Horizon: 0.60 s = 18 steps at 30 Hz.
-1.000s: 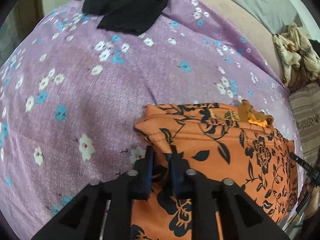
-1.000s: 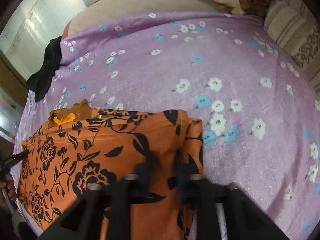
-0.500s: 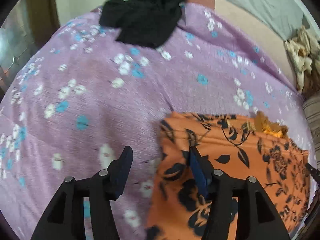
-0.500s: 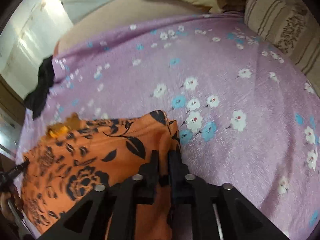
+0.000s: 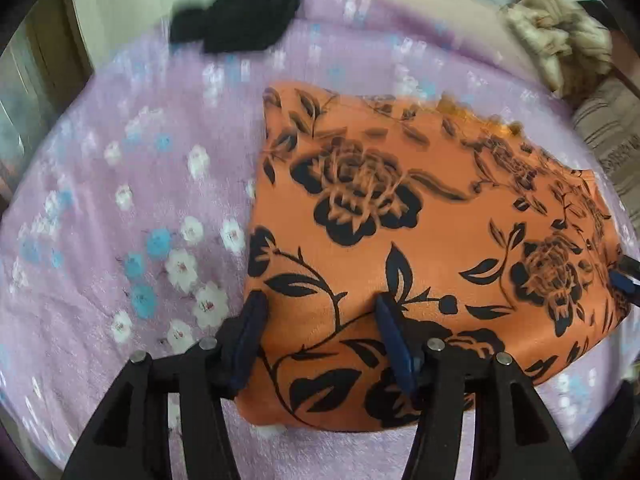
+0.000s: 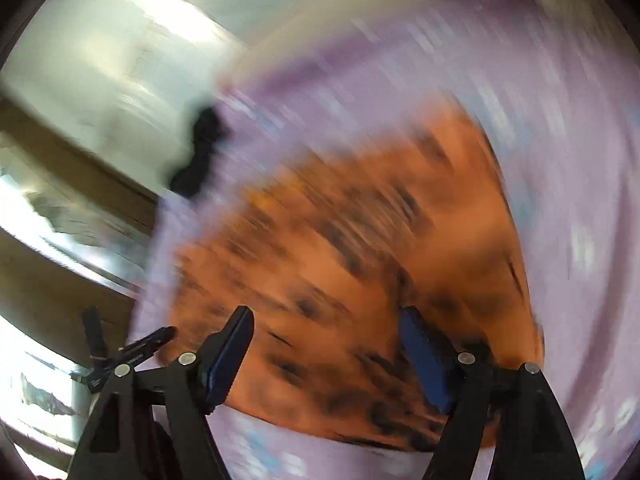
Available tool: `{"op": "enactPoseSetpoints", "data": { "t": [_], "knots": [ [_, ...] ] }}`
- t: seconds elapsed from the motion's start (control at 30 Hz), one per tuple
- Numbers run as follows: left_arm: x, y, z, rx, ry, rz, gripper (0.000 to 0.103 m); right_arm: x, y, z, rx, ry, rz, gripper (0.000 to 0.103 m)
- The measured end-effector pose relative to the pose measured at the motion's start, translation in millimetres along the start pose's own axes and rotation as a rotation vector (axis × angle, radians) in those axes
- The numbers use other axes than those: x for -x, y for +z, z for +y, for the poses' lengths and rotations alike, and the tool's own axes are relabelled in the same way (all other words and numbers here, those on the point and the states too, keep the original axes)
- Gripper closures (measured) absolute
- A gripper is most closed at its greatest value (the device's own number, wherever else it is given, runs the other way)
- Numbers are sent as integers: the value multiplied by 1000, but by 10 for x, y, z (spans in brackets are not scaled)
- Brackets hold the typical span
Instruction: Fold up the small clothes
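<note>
The left tongs (image 5: 320,334) are spread wide and hold nothing. One pad (image 5: 250,336) is seen at the left edge of the orange cloth (image 5: 420,220), the other over its near part. The right tongs (image 6: 328,360) are spread wide too and hold nothing, above the same cloth (image 6: 360,260). That view is badly smeared, so little more can be told there.

The cloth is laid folded and flat on the purple sheet (image 5: 120,220). A black cloth (image 5: 240,28) is seen far off near the top edge.

The fold could be spoiled if a pad is dragged across it, because the top layer is loose. A wrong layer could be pinched if the tongs are moved too fast.
</note>
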<state>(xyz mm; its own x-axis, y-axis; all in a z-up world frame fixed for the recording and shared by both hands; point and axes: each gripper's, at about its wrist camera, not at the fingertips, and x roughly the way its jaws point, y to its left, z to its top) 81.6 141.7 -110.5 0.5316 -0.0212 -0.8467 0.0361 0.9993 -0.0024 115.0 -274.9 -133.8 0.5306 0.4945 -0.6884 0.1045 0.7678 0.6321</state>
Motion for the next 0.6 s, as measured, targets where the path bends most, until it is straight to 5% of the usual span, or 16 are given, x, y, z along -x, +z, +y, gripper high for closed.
{"op": "enactPoseSetpoints", "data": {
  "t": [0.03,0.13,0.17,0.23,0.3,0.47,0.6],
  "knots": [
    [99,-6,-27,-5,8,3,45,48,19,3,-15,11,-17,45],
    [434,-73,14,48,-57,-107,44,276,77,184,64,-10,-75,34],
    [435,-101,8,51,-53,-101,44,317,41,241,97,15,-91,27],
    [121,-203,27,48,-33,33,44,202,63,135,62,15,-60,20],
    [14,-237,7,5,1,52,43,64,13,-130,-38,-16,-7,23],
    [448,197,78,20,-50,-92,43,399,1,150,59,-29,-99,24],
    [-13,636,225,47,-17,10,43,358,-44,171,88,-9,-95,24]
  ]
}}
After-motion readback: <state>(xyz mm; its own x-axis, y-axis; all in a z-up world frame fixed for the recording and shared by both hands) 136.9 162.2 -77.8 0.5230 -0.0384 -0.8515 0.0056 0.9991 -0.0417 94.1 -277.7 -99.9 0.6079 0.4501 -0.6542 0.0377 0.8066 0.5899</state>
